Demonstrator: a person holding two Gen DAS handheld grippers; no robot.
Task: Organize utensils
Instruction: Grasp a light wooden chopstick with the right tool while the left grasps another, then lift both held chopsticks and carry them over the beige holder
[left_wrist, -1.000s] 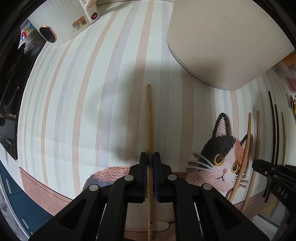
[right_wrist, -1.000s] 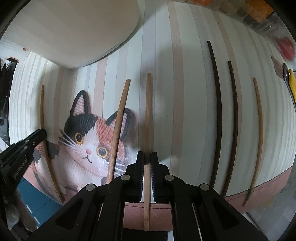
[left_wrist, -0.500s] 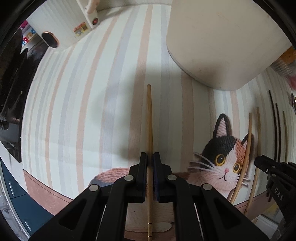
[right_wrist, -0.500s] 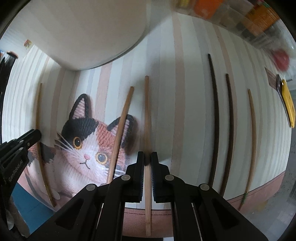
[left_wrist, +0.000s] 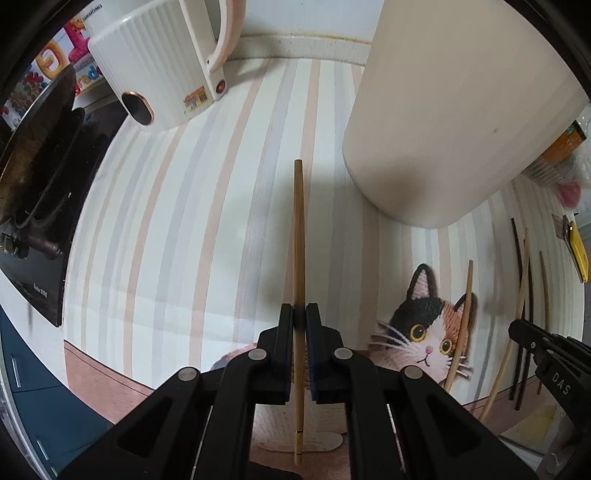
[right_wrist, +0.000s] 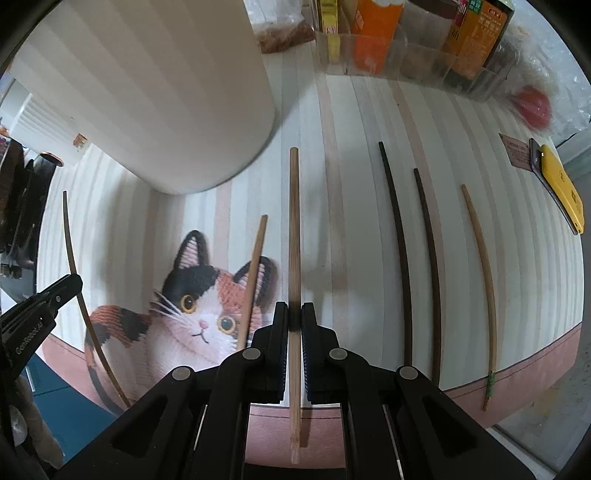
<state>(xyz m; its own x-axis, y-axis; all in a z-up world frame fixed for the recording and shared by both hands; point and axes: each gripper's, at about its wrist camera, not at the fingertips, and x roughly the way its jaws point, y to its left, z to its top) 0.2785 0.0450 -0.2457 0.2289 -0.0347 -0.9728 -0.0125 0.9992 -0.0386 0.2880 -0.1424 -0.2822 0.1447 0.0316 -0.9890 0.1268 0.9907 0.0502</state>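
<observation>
Left tool (left_wrist: 299, 314) clenched on a pale bamboo chopstick (left_wrist: 298, 236), pinched btwn both pads roughly two-thirds down its length; long part sticks out fwd past the fingertips toward the cream bin (left_wrist: 454, 122), short end w/ gold band runs back under the tool body. Stick is centred in the grip, in line w/ the tool axis, lifted off the striped mat (left_wrist: 184, 236). Right tool (right_wrist: 294, 317) clenched on a brown wood chopstick (right_wrist: 294, 229), same setup: held mid-lower shaft, tip pointing fwd just beside the bin (right_wrist: 155, 96) base, back end poking out below the pads, off the mat (right_wrist: 354, 229). Both tools point down at the table. Left on mat in right view: one light stick (right_wrist: 255, 269) lying tilted over the cat print (right_wrist: 199, 306), just left of the held one, not touching it; two dark sticks (right_wrist: 397, 236) side by side to the right, then a pale stick (right_wrist: 480, 266) w/ green end further right, all apart from the tool. Left tool's black finger (right_wrist: 44, 306) shows at left edge w/ its curved-looking stick. In left view the right tool (left_wrist: 546, 354) sits at right edge near the cat print (left_wrist: 424, 332). White kettle (left_wrist: 159, 62) at far left of mat, pan (left_wrist: 33, 147) beyond the mat edge; yellow item (right_wrist: 565, 192) at far right.
</observation>
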